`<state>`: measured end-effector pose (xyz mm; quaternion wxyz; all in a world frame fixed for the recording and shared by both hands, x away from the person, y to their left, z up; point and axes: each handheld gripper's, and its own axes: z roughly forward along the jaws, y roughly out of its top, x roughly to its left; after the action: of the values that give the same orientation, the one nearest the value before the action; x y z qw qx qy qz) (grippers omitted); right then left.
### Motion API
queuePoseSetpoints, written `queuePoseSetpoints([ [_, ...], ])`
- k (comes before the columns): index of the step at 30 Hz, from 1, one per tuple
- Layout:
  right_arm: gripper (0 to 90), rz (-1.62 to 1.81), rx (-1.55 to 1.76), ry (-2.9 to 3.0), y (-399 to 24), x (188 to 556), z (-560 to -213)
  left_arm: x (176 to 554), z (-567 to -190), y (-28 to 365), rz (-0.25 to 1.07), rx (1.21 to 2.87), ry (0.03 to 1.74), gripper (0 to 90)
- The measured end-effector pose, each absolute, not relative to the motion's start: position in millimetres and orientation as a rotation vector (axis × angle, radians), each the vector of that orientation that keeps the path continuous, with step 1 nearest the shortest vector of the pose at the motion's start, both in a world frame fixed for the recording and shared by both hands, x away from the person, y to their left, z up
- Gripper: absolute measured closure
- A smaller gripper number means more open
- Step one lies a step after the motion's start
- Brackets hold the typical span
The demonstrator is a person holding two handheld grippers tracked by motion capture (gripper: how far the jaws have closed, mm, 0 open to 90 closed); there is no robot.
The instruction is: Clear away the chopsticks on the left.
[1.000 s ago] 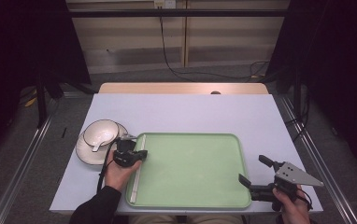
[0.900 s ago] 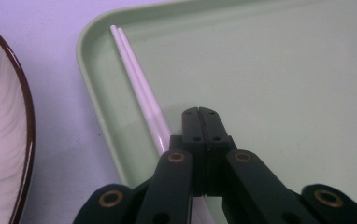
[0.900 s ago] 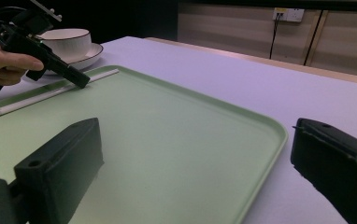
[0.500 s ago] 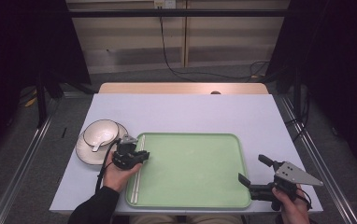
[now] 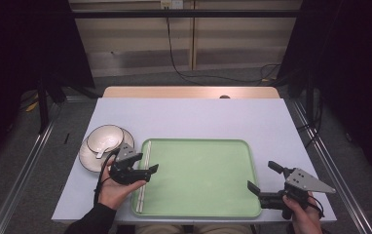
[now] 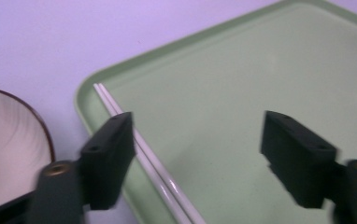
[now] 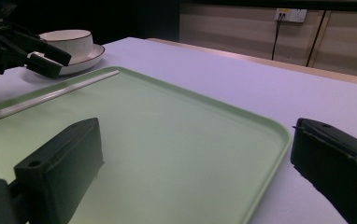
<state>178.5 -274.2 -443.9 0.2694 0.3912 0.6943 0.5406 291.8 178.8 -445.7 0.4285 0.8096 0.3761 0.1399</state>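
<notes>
While the lavender desk (image 5: 198, 117) takes up the middle of the high view, a pale green tray (image 5: 203, 175) lies on its lower centre, the largest thing on it. Left of the tray, in the lower left of the frame, a white bowl (image 5: 105, 138) with a dark rim sits on a matching saucer (image 5: 87, 158); whatever lies in the bowl is too small to make out. A pair of white chopsticks (image 5: 143, 178) lies side by side inside the tray, along its left wall, running from the upper left corner towards the bottom edge. The left tongs (image 5: 147, 171) hover just above the chopsticks at the tray's left side; their jaws have just been opening and stand wide apart, with nothing pressed between them, and in the left gripper view the chopsticks (image 6: 144, 161) pass beside one jaw. The right tongs (image 5: 263, 178) sit at the tray's lower right corner, jaws apart and holding nothing, straddling the tray's rim (image 7: 279, 135).
</notes>
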Motion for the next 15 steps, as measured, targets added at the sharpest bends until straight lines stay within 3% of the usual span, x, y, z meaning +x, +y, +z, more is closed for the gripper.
queuePoseSetpoints([
  [1,1.8,1.456,1.053,1.875,-274.1,178.7,-443.9,291.7,-445.3,180.7,0.353,2.012,0.946,16.7],
  [6,1.7,1.451,1.059,1.870,-273.7,178.3,-444.2,288.4,-437.8,190.5,0.356,1.970,0.935,9.9],
  [15,1.4,1.452,1.041,1.879,-272.3,177.1,-443.8,282.8,-420.6,209.1,0.387,1.923,0.942,10.1],
])
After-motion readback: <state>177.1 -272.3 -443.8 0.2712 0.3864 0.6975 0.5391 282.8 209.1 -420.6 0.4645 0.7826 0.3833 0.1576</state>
